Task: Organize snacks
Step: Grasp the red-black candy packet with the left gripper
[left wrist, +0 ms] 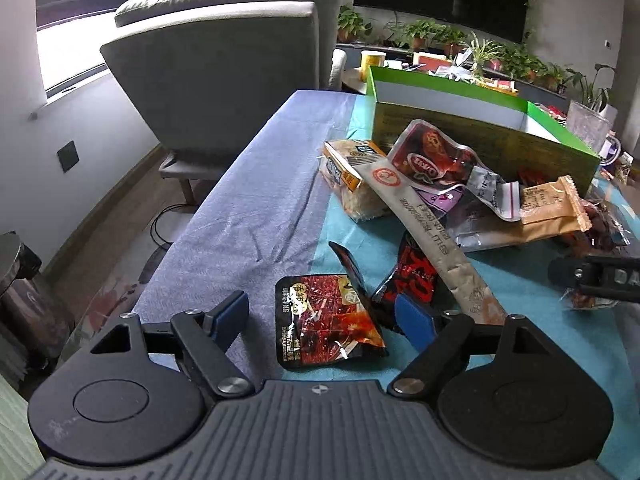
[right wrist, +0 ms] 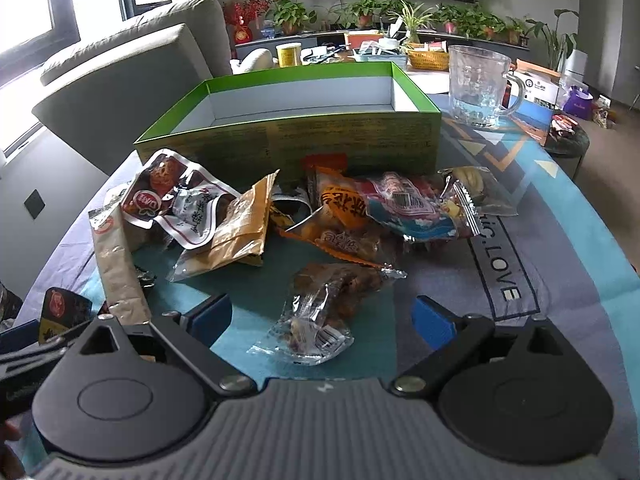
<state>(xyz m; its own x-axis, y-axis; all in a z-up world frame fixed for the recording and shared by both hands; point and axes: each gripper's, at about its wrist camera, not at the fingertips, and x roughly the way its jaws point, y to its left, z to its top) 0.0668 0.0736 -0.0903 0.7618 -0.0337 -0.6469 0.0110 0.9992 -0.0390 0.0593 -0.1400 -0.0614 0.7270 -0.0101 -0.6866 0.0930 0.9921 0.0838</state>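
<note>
Green box (right wrist: 288, 136), white inside, olive-gold printed front. Tablecloth (right wrist: 560, 264) banded lavender, teal and grey, black lettering at right. Red-black foil packet (left wrist: 324, 320) seen near left. Long beige sachet (left wrist: 432, 232) marked with red-ringed emblem. Clear packet (right wrist: 320, 312) showing brown contents near centre. Orange packet (right wrist: 344, 208) and tan packet (right wrist: 244, 224) noted mid-pile. Blue pads, black frames seen on both grippers. Armchair (left wrist: 224, 68) grey, far left.

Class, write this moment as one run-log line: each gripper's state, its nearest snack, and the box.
left gripper: open, over red-black packet | right gripper: open, over clear packet | green box: empty
</note>
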